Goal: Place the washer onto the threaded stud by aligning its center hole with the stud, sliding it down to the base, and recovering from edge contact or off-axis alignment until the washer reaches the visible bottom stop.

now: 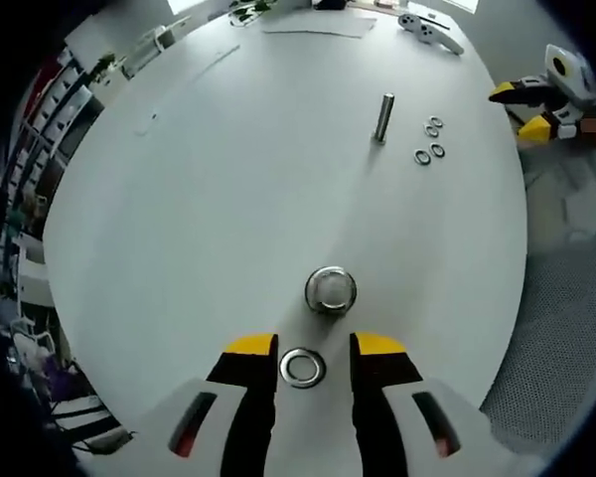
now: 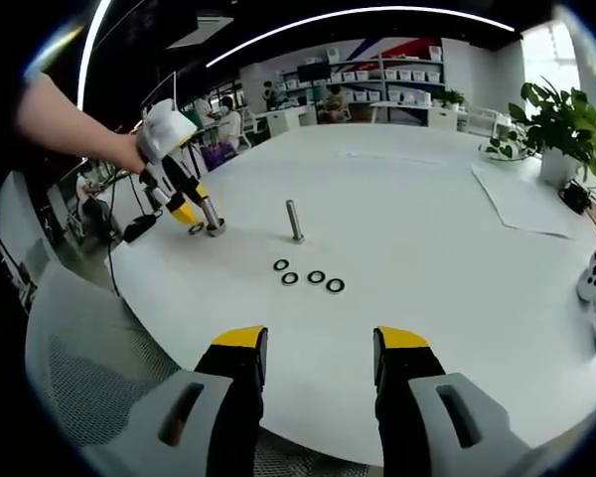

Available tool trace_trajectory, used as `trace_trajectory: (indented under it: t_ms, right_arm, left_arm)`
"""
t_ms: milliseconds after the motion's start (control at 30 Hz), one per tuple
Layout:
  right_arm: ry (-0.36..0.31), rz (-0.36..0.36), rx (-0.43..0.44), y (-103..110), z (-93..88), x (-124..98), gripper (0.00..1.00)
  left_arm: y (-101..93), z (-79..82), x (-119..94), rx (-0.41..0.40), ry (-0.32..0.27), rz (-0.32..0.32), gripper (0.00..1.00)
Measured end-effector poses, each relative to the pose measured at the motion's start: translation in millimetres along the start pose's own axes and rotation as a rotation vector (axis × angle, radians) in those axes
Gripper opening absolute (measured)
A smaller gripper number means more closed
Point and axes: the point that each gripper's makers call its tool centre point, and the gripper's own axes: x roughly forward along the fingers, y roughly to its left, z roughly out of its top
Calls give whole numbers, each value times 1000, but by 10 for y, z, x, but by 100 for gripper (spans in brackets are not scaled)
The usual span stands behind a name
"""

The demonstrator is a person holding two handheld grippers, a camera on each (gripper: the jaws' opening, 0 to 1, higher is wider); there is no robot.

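Between the yellow-tipped jaws of the left claw (image 1: 314,346), at 6 o'clock in the left gripper view, a flat silver metal washer ring (image 1: 303,368) lies on the round white bench (image 1: 199,219). The jaws stand apart on both sides of the ring, and I cannot tell if they touch it. Just beyond the ring, toward 12 o'clock, stands a short shiny metal stud with a round top (image 1: 331,289), seen almost from above. Far across the bench, at 1 o'clock, a tall grey metal pin (image 1: 384,117) stands upright, and four small spare rings (image 1: 430,139) lie beside it.

In the right gripper view, the right claw (image 2: 321,345) is wide and holds nothing above the near edge of the bench. The four spare rings (image 2: 308,277) lie in a row ahead of it, the tall pin (image 2: 294,221) behind them. At 10 o'clock a person's hand (image 2: 129,151) holds the left claw (image 2: 201,225) down by the short stud (image 2: 215,227).
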Motion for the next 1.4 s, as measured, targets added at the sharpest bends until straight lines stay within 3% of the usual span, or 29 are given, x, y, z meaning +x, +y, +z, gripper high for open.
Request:
trace_trajectory:
  t_ms: [233,667,1100,1267,1400]
  right_arm:
    - [-4,-6,-1,-14,5,0,45]
    - [-3,-10,-3,-18,1,-1,45]
    - [6,-10,-7,-14,-9,1,45]
    - [8,-11,-7,-18,-14,4,45]
    - [6,-10,-6,-19,-14,6,45]
  left_arm:
    - [9,-208,83,-52,28,5,30]
    - [64,-372,165,-142,48,11,29]
    - [94,-336,197,-177,45,-19,28]
    - [85,-331,197,-157,61,-24,28]
    - [58,-327,202,-163,77,-55,34]
